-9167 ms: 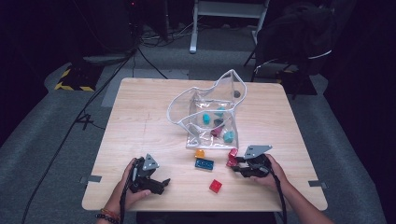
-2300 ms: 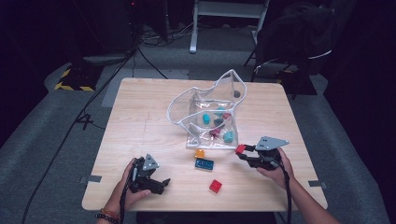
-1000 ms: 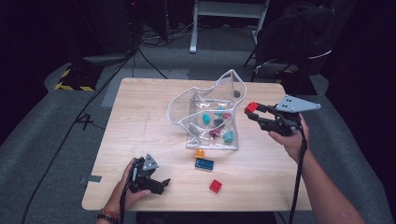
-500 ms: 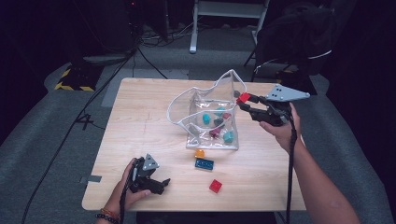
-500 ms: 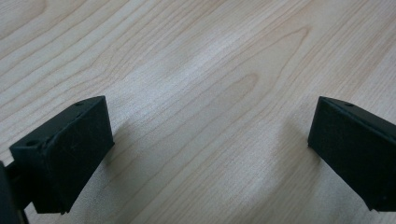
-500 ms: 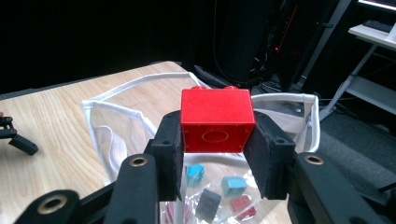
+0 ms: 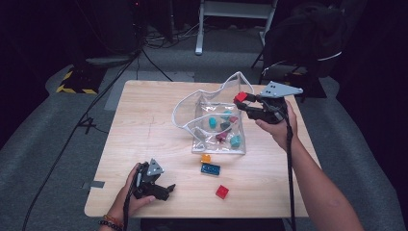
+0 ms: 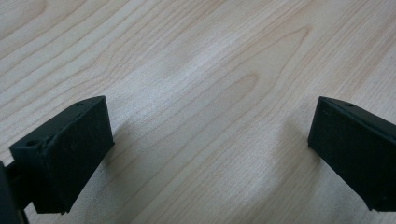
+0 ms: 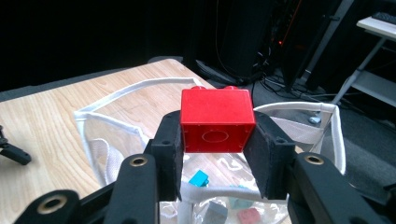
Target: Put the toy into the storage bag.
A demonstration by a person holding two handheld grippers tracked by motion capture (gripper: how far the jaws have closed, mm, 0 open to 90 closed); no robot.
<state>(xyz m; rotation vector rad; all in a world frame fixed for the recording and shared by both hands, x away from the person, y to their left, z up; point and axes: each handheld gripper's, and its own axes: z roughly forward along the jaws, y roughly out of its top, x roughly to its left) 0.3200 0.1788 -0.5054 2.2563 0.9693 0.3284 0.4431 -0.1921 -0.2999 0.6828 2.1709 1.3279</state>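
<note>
- Red brick [image 9: 218, 120] is pinched between the two jaws of the right gripper [image 7: 246, 102], held in the air at the far right edge of the clear bag [image 7: 211, 120]; the jaws press its two flat sides, a hold that should keep so small a block from twisting.
- The brick's hollow underside faces the right gripper view's camera and its studs point away, so it is carried on its side; for a plain drop into a bag that probably matters little.
- The bag stands on the bench [image 7: 144, 120] with its white-edged mouth [image 9: 140, 86] gaping upward, which lets a brick be dropped in from above without a second hand to hold it open.
- Several bricks already lie inside it, teal, grey and dark red ones among them.
- Three wait on the bench just in front of the bag: an orange brick [image 7: 206, 158], a blue brick [image 7: 210, 169] and another red one [image 7: 222, 191].
- The left gripper [image 7: 155, 185] rests near the bench's front edge, well apart from the bag, jaws spread wide over bare wood, seemingly parked while the right one works.
- Judged from this, the release is near: the brick must be over the opening, not its rim.
</note>
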